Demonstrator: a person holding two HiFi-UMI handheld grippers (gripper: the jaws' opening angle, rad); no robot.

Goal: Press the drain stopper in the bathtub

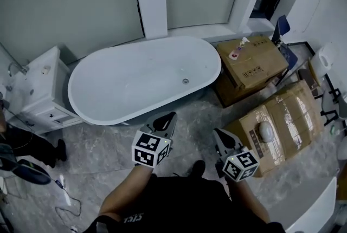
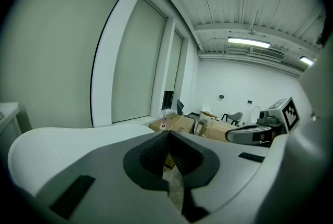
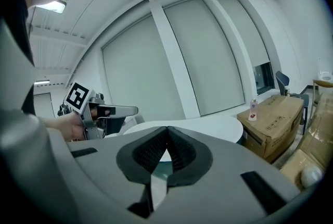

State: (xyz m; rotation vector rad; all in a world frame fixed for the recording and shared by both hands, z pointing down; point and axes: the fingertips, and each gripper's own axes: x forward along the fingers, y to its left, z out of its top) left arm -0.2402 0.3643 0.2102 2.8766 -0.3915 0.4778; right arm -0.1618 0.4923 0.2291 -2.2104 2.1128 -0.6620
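The drain stopper (image 1: 185, 81) sits in the floor of the white bathtub (image 1: 162, 39), towards its right end, untouched. The left gripper (image 1: 169, 116) is held near the tub's near rim with its jaws closed tip to tip, holding nothing. The right gripper (image 1: 218, 133) is further back, over the floor, jaws likewise together and empty. Cardboard boxes (image 1: 252, 64) stand just right of the tub.

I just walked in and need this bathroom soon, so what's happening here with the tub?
A person stands facing the white bathtub, one hand-held gripper in each hand. The left hand-held gripper and the right hand-held gripper are both shut with nothing between the jaws. They are held low in front of the body, short of the tub. The drain stopper on the tub floor is not yet pressed; neither gripper is near it.
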